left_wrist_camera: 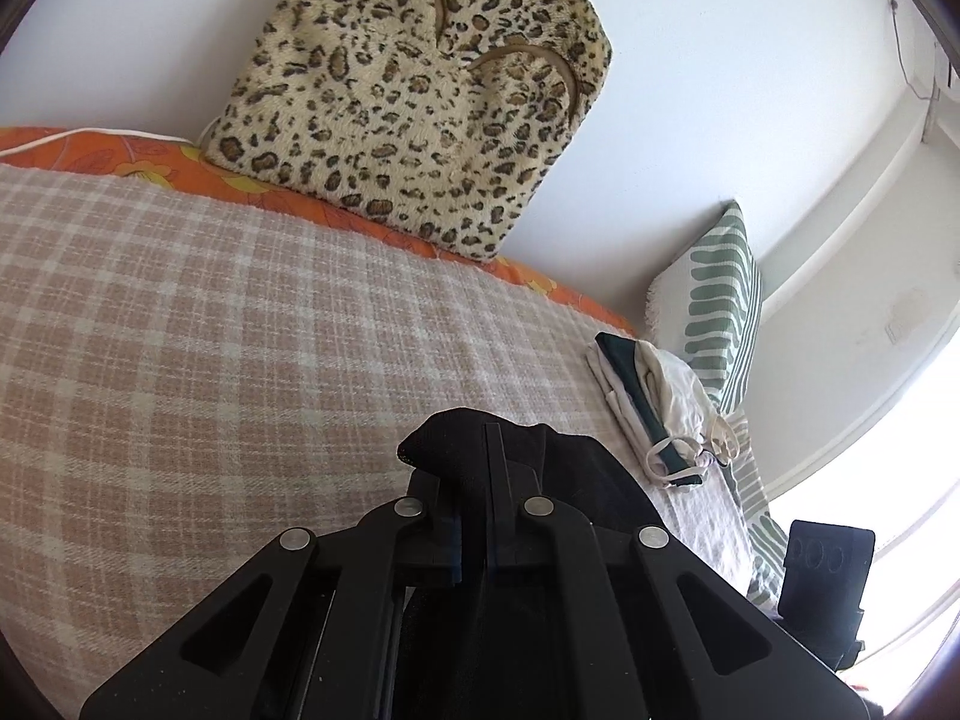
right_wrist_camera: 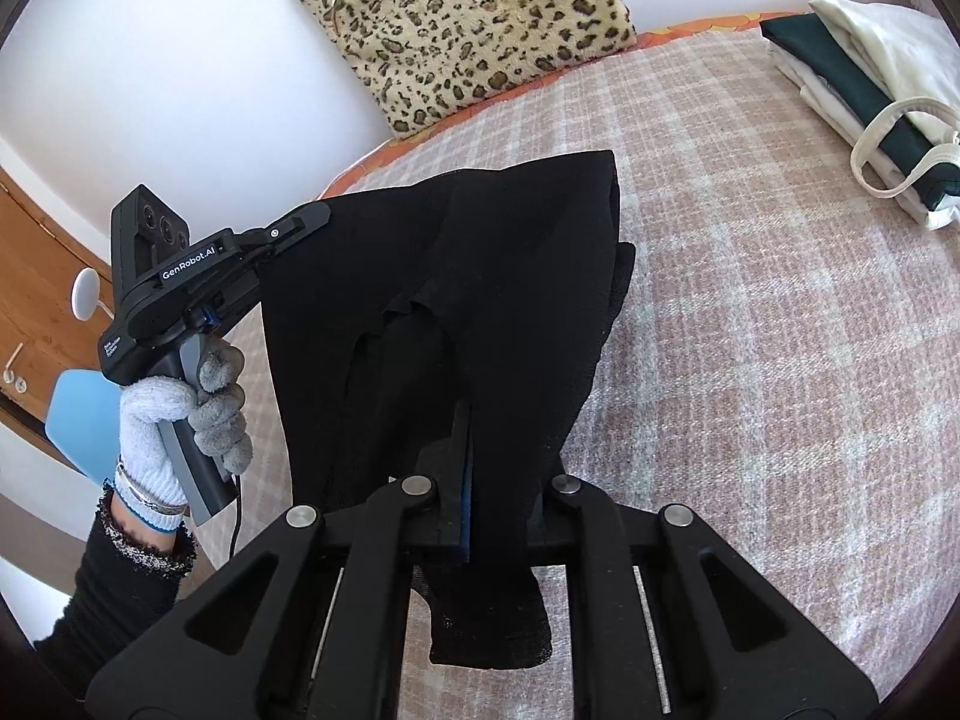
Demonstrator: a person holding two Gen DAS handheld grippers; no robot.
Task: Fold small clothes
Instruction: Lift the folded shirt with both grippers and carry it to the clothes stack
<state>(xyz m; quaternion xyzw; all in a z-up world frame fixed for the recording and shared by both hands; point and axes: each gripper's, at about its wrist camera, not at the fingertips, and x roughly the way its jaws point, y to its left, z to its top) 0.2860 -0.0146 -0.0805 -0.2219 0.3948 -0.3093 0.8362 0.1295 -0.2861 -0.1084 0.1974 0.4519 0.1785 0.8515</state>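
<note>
Left gripper (right_wrist_camera: 312, 217) and right gripper (right_wrist_camera: 498, 480), each clamped on the black garment (right_wrist_camera: 480, 276), which hangs between them above the checked blanket (right_wrist_camera: 750, 360). Beyond: leopard cushion (right_wrist_camera: 480, 24). Far right: folded clothes stack (right_wrist_camera: 864, 90), well apart from the garment.

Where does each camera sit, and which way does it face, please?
Left wrist: on the left gripper, facing across the bed to the leopard cushion; only its own fingers show.
Right wrist: on the right gripper, facing the black garment; the gloved left hand and sleeve show.
Shared: garment, cushion, folded pile.
</note>
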